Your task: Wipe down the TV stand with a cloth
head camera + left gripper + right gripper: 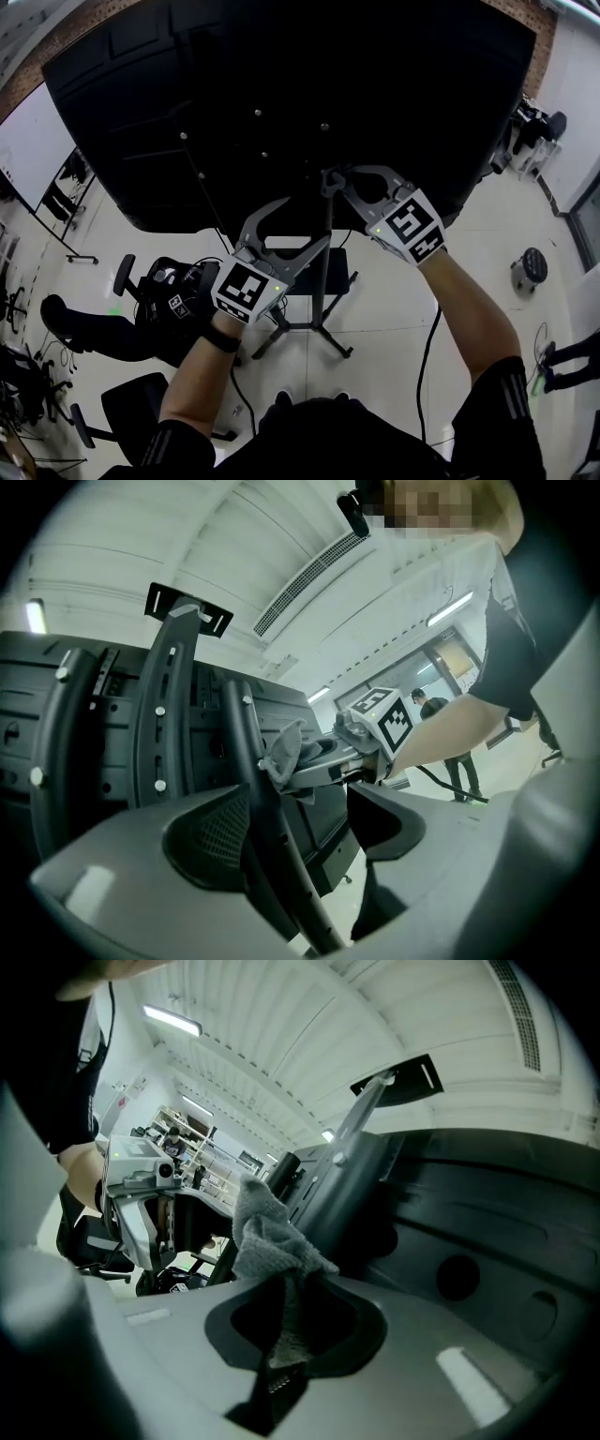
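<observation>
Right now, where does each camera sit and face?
Head view: person's head, facing down at the TV back; both forearms show.
Left gripper view: rides the left hand-held gripper, facing the stand pole between its jaws.
Right gripper view: rides the right hand-held gripper, facing its gripped cloth.
Both gripper views share the cloth.

cloth [270, 1237]: grey woven fabric, nubbly, matt.
stand pole [323, 272]: dark metal, smooth, faint sheen.
screen back [281, 94]: black, matt, at 12 o'clock in the head view.
floor [394, 309]: pale, glossy, at 5 o'clock.
right gripper [291, 1326]: grey plastic shell, smooth, matt.
</observation>
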{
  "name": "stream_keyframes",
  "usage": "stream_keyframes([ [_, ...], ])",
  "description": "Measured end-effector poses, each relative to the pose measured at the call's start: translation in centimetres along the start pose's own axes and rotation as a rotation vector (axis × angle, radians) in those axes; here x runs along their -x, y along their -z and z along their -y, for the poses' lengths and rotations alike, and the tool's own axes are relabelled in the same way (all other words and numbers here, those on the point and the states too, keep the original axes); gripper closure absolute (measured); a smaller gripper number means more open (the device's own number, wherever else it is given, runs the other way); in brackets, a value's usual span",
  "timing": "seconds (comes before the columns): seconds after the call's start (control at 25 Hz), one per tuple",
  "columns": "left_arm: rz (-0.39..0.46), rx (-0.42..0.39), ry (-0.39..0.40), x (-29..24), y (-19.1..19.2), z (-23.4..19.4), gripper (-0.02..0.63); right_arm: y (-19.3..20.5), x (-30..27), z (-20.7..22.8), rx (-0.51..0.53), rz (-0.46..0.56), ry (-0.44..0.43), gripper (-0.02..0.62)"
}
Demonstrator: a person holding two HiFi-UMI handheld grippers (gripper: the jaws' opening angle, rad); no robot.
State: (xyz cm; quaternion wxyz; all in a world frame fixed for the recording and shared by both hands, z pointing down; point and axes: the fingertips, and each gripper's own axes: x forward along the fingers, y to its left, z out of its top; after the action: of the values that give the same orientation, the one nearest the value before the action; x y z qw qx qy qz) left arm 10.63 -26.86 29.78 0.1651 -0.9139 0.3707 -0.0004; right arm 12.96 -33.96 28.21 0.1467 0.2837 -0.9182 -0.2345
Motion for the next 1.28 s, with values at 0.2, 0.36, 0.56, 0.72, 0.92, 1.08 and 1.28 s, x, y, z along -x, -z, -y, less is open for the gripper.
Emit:
stream_keyframes([
  [0.2, -0.024, 0.026, 0.007, 0.0, 2.3, 0.7, 0.256, 2.1, -0.3, -1.6, -0.002, -0.017, -0.009, 0.557],
  [0.36, -0.037, 0.046, 0.018, 0.0, 3.5, 1.1, 0.256, 2.3, -0.3, -2.3, -0.033, 0.005, -0.014, 0.557],
  [0.56, -0.06, 0.067, 0.021, 0.3, 5.6, 1.2, 0.256, 3.1, -0.8, -3.9, -0.076, 0.011, -0.051, 0.557],
  [0.72, -0.094, 0.089, 0.022, 0.7, 7.8, 1.2, 0.256, 4.7, -1.3, -5.9, -0.067, -0.016, -0.072, 0.557],
  [0.92, -0.125, 0.122, 0.014, 1.0, 10.6, 1.0, 0.256, 7.0, -2.0, -7.5, -0.1, -0.044, -0.09, 0.557],
  [1.08, -0.149, 0.15, 0.015, 1.1, 13.0, 1.1, 0.256, 9.1, -2.6, -8.8, -0.119, -0.065, -0.097, 0.557],
  [1.28, -0.186, 0.173, 0.032, 1.6, 16.6, 2.2, 0.256, 12.8, -3.2, -11.4, -0.14, -0.129, -0.134, 0.557],
])
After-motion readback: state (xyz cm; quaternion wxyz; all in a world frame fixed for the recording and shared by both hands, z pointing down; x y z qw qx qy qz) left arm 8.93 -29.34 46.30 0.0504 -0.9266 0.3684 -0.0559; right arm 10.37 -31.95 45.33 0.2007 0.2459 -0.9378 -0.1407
